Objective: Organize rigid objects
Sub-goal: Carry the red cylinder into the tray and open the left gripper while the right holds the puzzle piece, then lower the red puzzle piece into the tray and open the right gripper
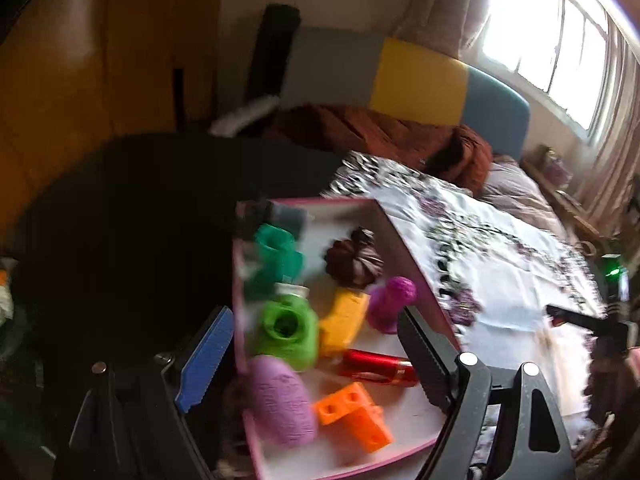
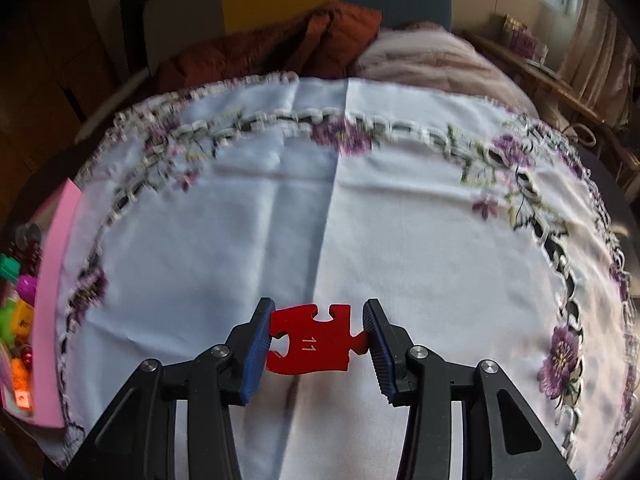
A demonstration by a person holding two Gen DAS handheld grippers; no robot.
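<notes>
Right wrist view: our right hand-held gripper point(image 2: 318, 340) pinches the red puzzle piece point(image 2: 314, 340); the pink box point(image 2: 52, 300) lies far left.

Embroidered tablecloth point(image 2: 400, 240), rust blanket point(image 1: 384, 132), bright window point(image 1: 548, 40).

Count: one pink-walled open box point(image 1: 404, 240). Inside: one orange holed block point(image 1: 354, 414), one red metal cylinder point(image 1: 376, 366), two green plastic pieces point(image 1: 286, 326) point(image 1: 278, 252), two purple lumps point(image 1: 280, 400) point(image 1: 390, 302), one yellow block point(image 1: 342, 320), one dark brown fluted mould point(image 1: 354, 258). One red puzzle piece numbered 11 point(image 2: 314, 340).
</notes>
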